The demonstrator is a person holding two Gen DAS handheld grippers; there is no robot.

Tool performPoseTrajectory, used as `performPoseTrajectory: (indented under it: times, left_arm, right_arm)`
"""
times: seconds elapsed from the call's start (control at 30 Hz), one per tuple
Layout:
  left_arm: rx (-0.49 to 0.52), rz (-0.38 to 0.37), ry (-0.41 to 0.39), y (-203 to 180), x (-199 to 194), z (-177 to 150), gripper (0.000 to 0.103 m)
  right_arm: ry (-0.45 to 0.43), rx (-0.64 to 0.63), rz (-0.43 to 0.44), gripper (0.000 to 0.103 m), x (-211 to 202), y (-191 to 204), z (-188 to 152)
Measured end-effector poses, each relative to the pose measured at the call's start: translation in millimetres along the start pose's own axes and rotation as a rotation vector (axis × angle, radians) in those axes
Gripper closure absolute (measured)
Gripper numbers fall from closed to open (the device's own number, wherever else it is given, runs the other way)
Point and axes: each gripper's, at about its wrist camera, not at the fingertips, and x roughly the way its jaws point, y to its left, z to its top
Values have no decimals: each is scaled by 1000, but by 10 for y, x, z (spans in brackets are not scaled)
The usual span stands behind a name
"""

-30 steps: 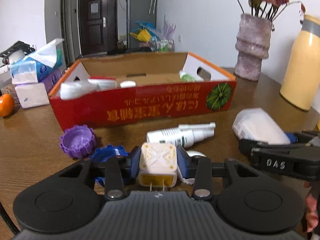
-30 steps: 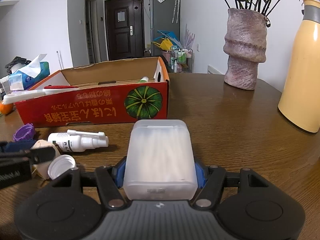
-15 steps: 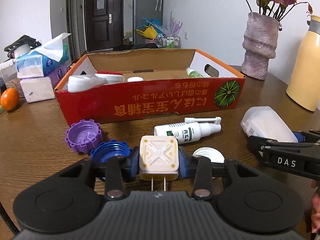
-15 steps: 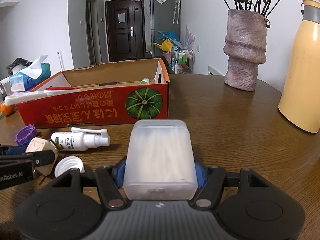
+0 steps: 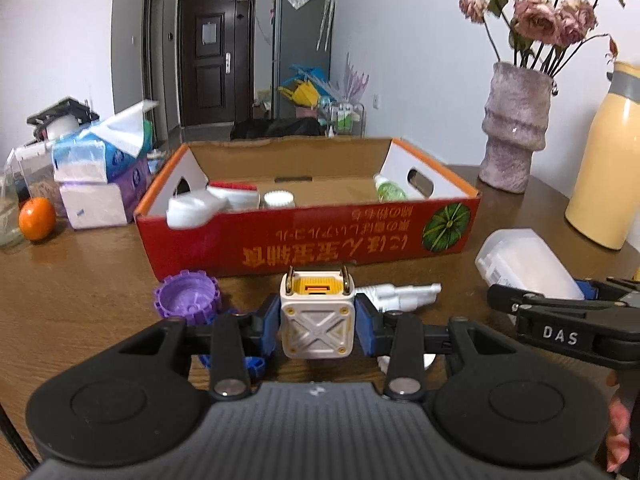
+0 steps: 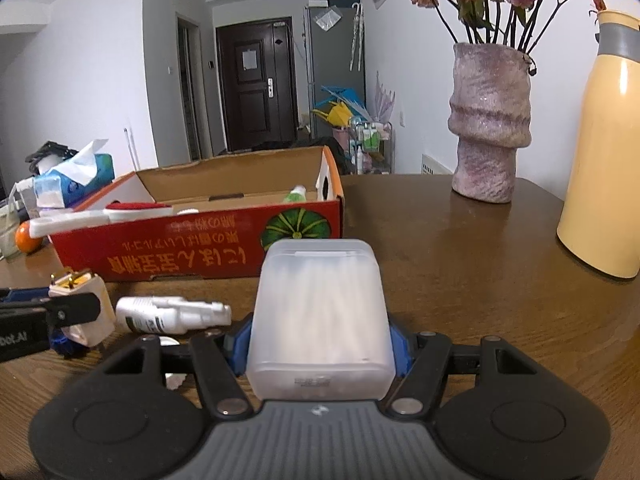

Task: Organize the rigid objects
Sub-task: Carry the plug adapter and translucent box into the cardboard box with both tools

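Note:
My left gripper (image 5: 317,323) is shut on a white and yellow plug adapter (image 5: 317,320), held above the table with its prongs pointing up; it also shows in the right wrist view (image 6: 82,308). My right gripper (image 6: 320,340) is shut on a translucent white plastic box (image 6: 320,320), seen too in the left wrist view (image 5: 524,264). The red cardboard box (image 5: 312,240) stands open ahead and holds a few white items and a green bottle (image 5: 388,190). A white spray bottle (image 6: 172,314), a purple cap (image 5: 187,298) and a blue cap (image 5: 248,362) lie on the table.
A pink vase with flowers (image 5: 514,132) and a yellow thermos (image 5: 608,160) stand at the right. Tissue packs (image 5: 100,172) and an orange (image 5: 37,218) sit at the left. A white lid (image 6: 170,342) lies by the spray bottle.
My left gripper has risen and rolled over with the adapter, so its prongs now point up instead of down. My right gripper has lifted a little with the plastic box.

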Motion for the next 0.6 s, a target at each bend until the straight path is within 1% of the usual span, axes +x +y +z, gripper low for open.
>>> performPoseTrajectory:
  times: [0.23,0.47,0.6]
  left_arm:
    - [20,22,-86,-67,-191,112,63]
    - [-2,24,-116,-101,-212,249,63]
    - [-18,29,-131,-104,-199,324,63]
  right_arm:
    - [-67,-12,10,40,-115,29,76]
    - [-137,-26,7,40,-221,46,220]
    - [-151,-41,21,40,-237,69,287]
